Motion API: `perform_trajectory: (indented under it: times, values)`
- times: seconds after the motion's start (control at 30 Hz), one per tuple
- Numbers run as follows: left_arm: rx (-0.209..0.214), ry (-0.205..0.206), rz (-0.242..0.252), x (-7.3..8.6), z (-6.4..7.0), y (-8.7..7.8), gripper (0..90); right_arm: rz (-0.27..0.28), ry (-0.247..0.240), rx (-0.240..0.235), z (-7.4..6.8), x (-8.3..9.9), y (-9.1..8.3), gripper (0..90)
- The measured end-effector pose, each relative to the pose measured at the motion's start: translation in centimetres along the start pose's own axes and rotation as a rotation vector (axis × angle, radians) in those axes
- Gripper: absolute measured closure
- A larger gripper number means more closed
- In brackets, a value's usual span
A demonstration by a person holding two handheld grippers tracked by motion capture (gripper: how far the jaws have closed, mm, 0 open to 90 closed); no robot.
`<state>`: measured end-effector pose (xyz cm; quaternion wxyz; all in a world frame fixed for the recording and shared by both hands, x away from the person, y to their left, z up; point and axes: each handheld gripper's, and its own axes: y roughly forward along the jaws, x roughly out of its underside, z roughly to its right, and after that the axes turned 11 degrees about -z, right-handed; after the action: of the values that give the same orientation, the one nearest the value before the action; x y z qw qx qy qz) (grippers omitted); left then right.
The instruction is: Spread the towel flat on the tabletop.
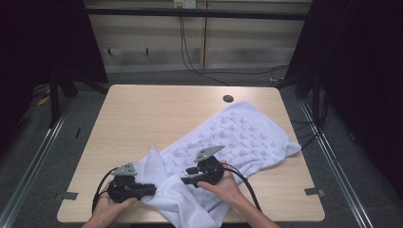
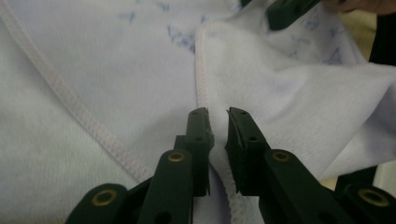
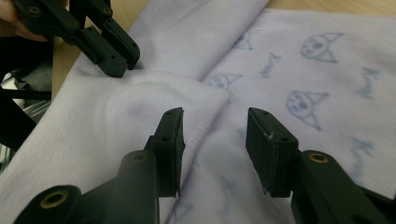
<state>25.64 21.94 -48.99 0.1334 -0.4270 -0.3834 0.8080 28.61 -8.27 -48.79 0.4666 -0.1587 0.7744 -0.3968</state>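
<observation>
A wooden table [image 1: 142, 114] holds a white towel [image 1: 237, 133] printed with blue cat faces, lying from the far right to the near edge. My 2 grippers work its bunched near end. My left gripper [image 2: 218, 122] pinches the stitched hem [image 2: 201, 79] between nearly closed jaws. My right gripper [image 3: 215, 133], just right of it, hangs open over a folded corner.

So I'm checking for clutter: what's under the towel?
The printed towel lies on the wooden table; bare tabletop shows around it. Anything beneath is covered.
</observation>
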Motion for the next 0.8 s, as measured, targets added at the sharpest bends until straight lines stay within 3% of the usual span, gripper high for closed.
perform_trajectory:
  times: [0.03,0.07,0.13,0.27,0.4,0.47,0.57,0.6,0.63,0.7,0.8]
  values:
    - [-0.010,0.002,0.056,-0.2,-0.1,-0.5,78.2,0.003,-0.001,-0.015,-0.1,-0.2,0.4,57.3]
    - [-0.048,0.006,0.084,-0.6,-0.3,-0.9,78.2,-0.004,-0.007,-0.027,-0.2,-0.4,0.8,56.7]
    - [-0.078,-0.040,0.115,-1.3,-1.5,-1.1,77.9,-0.011,-0.013,-0.031,-0.5,-0.6,1.5,54.8]
    - [-0.156,-0.113,0.091,-2.2,-4.4,-0.2,71.6,0.011,-0.014,0.002,-0.5,-1.0,2.4,51.9]
    - [-0.163,-0.146,0.088,-2.8,-6.2,0.6,67.3,0.000,0.015,-0.014,0.1,-1.4,3.2,52.9]
    - [-0.176,-0.148,0.052,-2.7,-6.6,0.9,67.5,-0.016,0.004,-0.012,-0.1,-1.6,3.5,56.2]
    - [-0.160,-0.157,0.054,-2.2,-6.7,0.6,69.6,-0.026,-0.030,0.007,-0.5,-1.6,3.5,77.6]
    - [-0.162,-0.152,0.050,-2.1,-6.6,0.5,69.6,-0.010,-0.025,0.026,-0.7,-1.4,3.4,84.8]
    - [-0.164,-0.157,0.050,-1.9,-6.5,0.5,69.6,0.014,-0.023,0.013,-0.7,-1.3,3.1,88.4]
    - [-0.184,-0.156,0.039,-1.6,-5.8,0.3,69.6,0.048,-0.022,0.027,-0.8,-1.1,2.3,89.0]
    - [-0.158,-0.173,0.022,-0.9,-5.0,-0.1,69.5,0.062,-0.017,0.005,-0.5,-0.4,0.4,89.2]
